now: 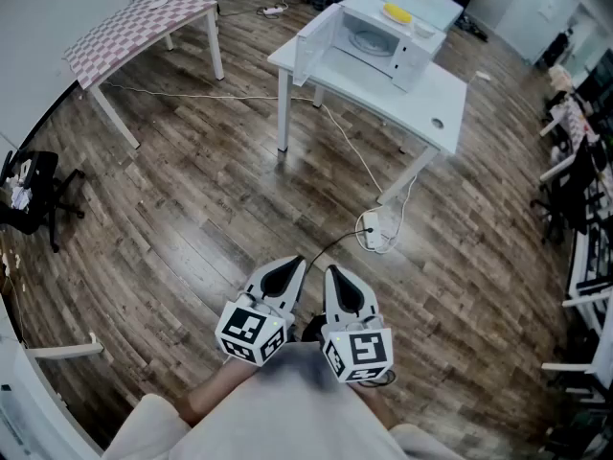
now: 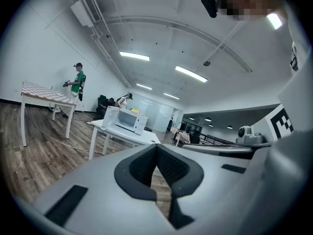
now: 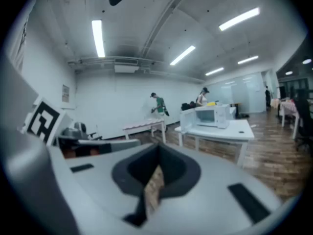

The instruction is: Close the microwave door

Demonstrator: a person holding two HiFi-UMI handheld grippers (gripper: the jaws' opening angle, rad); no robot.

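A white microwave (image 1: 383, 38) stands on a white table (image 1: 436, 103) at the far side of the room, its door (image 1: 316, 44) swung open to the left. A yellow object (image 1: 397, 12) lies on top of it. Both gripper views show the microwave (image 2: 128, 120) (image 3: 211, 115) small and far off, door open. My left gripper (image 1: 295, 262) (image 2: 156, 147) and right gripper (image 1: 331, 270) (image 3: 157, 148) are side by side close to my body, well short of the table. Both are shut and hold nothing.
Wood floor lies between me and the table. A white power strip (image 1: 375, 230) with cables lies on the floor below the table. A checkered table (image 1: 134, 27) stands far left, a black chair (image 1: 29, 195) at the left edge, desks along the right. People stand far back (image 2: 77, 82).
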